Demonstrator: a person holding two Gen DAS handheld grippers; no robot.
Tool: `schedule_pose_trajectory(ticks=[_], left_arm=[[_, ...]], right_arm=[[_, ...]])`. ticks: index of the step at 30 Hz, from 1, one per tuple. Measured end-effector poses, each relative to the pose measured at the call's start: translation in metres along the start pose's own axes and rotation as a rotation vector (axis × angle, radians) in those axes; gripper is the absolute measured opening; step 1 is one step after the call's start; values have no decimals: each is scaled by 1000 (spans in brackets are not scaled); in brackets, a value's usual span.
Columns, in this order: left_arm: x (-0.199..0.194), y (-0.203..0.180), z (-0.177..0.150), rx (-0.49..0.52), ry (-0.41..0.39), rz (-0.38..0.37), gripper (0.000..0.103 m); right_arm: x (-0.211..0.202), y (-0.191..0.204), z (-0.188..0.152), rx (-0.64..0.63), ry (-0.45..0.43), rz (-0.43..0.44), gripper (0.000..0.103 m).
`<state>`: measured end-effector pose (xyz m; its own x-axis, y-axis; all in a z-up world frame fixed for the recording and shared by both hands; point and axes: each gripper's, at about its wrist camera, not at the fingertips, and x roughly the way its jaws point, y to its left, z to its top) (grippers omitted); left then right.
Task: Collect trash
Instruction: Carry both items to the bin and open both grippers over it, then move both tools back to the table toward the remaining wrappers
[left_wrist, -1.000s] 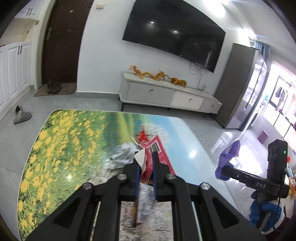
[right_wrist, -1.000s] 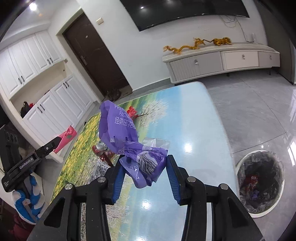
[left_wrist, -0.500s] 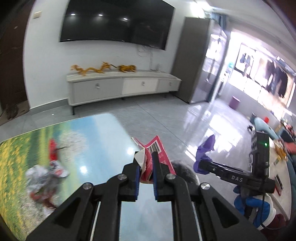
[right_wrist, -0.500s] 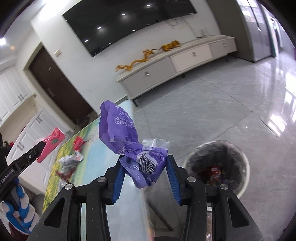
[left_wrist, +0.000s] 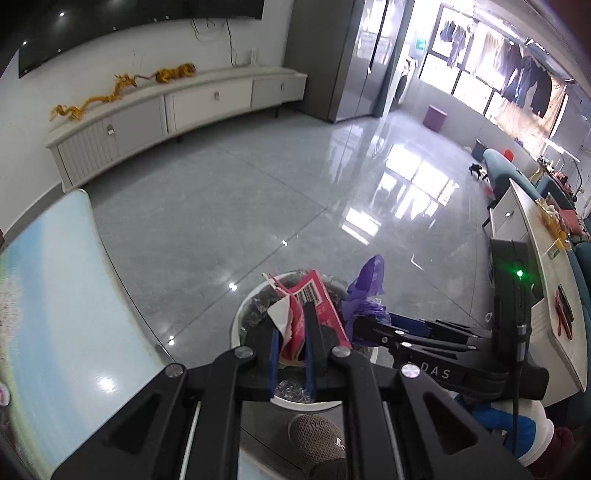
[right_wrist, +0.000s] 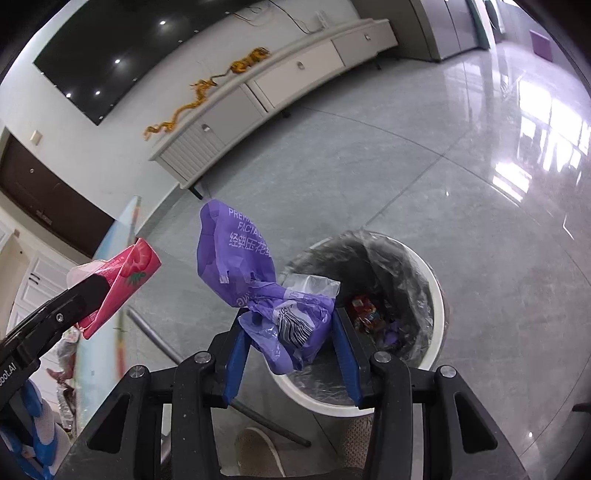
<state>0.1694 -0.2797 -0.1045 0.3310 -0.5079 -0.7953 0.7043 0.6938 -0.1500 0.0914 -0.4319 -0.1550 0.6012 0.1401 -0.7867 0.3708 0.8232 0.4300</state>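
My left gripper (left_wrist: 291, 325) is shut on a flattened red carton (left_wrist: 314, 310) and holds it over the white trash bin (left_wrist: 240, 325) lined with a black bag. My right gripper (right_wrist: 288, 328) is shut on a crumpled purple wrapper (right_wrist: 240, 258), held just left of and above the bin (right_wrist: 432, 291), which has trash inside. The right gripper with the purple wrapper (left_wrist: 365, 291) shows to the right in the left wrist view. The left gripper with the red carton (right_wrist: 125, 277) shows at the left in the right wrist view.
The table (left_wrist: 55, 295) with a landscape print lies to the left, its edge next to the bin. More wrappers (right_wrist: 66, 347) lie on it. A slippered foot (left_wrist: 317, 443) stands by the bin. A white TV cabinet (left_wrist: 166, 110) lines the far wall.
Both grippers have swung from over the table to the bin on the floor, each carrying its trash. The bin now sits right below them.
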Motion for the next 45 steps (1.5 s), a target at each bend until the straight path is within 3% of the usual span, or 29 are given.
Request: schedule_pose_trajectory(ticks=[6,9,10,13,14,24,45], left_arm=[[35,-4,6,-7,66,-2,12],[47,0,13,-39,92,-43,12],[51,1,15,-54,101,-57,16],[56,3,20,-82,100,-90,43],[56,3,20,-90,99,-100,48],[43,2,23,-103,79,-118,48],[-79,26,2,-157,-130,-6,48]], right_arm=[[28,-28,0,43,51,-38,45],[37,-34,-1,59,72,-52,47],[39,-36,-1,64,75,-57,49],[40,-41,-1,79,76,-68,54],[40,-43,-1,85,75,-74,54],[24,-45,-2,116,40,-83,59],[-85,16,2,60,-185,-88,59]])
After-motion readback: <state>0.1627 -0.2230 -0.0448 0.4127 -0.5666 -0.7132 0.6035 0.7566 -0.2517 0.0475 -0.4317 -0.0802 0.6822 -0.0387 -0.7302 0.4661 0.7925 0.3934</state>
